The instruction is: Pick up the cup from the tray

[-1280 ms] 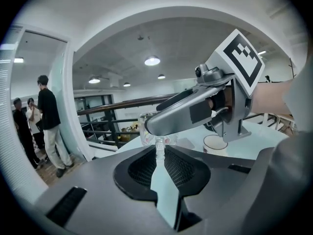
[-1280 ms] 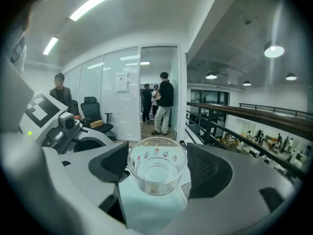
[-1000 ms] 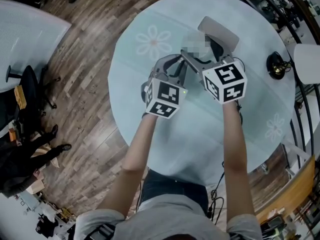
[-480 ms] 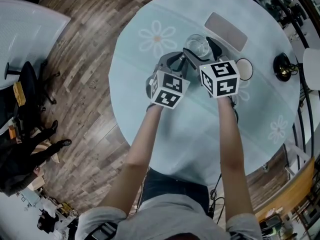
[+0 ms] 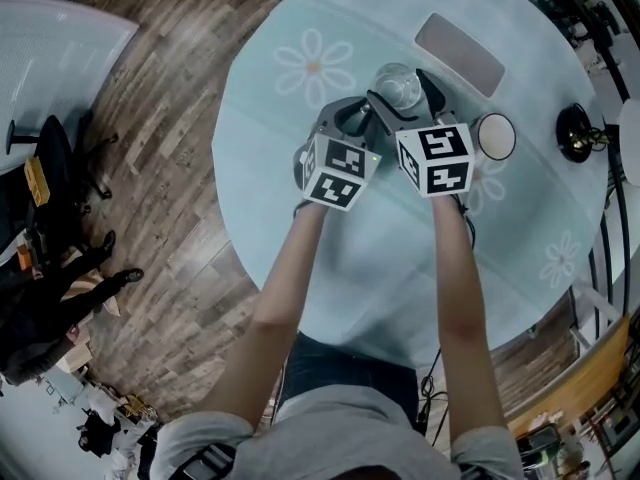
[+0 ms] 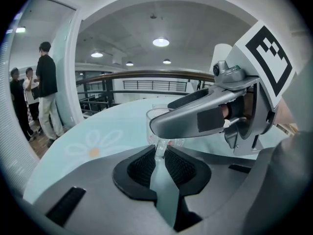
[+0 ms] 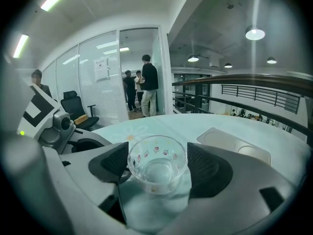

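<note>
A clear glass cup with small coloured prints sits between the wide-spread jaws of my right gripper, both pads against its sides. My left gripper comes in from the left. Its jaws have just been opening, and a thin edge of the cup still stands between its narrow pads, which lie against it. A finger of the right gripper crosses in front of the left gripper view. The grey tray lies beyond the cup, apart from it. I cannot tell whether the cup rests on the cloth.
The round table has a pale blue cloth with daisy prints. A white round disc lies right of my hands, a black object further right. People stand by glass walls. An office chair stands on the wood floor.
Both grippers have sunk together toward the table with the cup and shifted slightly up the picture. The white disc, hidden by the right hand before, has come into view.
</note>
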`<state>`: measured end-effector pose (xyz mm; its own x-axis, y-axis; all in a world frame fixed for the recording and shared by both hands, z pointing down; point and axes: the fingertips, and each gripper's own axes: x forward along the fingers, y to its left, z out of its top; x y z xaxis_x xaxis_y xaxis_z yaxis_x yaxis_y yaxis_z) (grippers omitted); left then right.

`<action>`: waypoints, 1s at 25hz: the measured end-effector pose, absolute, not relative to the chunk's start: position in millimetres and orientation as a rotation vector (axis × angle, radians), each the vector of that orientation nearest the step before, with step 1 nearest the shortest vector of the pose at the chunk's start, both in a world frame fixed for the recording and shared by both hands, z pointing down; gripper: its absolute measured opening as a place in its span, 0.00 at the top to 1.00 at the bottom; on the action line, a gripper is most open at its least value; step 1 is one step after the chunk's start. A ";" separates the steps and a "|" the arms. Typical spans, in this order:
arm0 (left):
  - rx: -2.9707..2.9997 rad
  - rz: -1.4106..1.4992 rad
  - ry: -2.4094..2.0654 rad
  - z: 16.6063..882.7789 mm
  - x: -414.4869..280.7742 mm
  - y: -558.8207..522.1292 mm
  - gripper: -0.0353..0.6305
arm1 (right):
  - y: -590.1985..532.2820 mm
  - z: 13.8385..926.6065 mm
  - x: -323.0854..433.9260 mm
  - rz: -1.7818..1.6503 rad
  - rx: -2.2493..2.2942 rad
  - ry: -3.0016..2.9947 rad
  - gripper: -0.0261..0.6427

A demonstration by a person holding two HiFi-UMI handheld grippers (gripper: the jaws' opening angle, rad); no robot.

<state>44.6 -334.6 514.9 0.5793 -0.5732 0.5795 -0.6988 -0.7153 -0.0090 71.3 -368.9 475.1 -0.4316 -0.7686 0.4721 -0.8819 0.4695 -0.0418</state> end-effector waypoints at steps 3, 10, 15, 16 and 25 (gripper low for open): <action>2.578 0.831 -1.070 515.6 44.6 -336.1 0.85 | -370.0 475.1 71.4 0.388 1.397 -2.334 0.47; 2.539 0.824 -1.090 514.3 41.0 -338.0 0.83 | -369.9 472.8 68.9 0.375 1.437 -2.330 0.47; 2.500 0.767 -1.134 513.9 38.9 -338.8 0.79 | -367.6 472.8 76.8 0.455 1.463 -2.351 0.47; 2.489 0.761 -1.134 513.8 37.3 -339.4 0.77 | -366.9 472.5 77.8 0.464 1.469 -2.354 0.47; 2.479 0.732 -1.121 506.7 28.7 -343.5 0.73 | -367.4 458.4 73.1 0.506 1.500 -2.400 0.48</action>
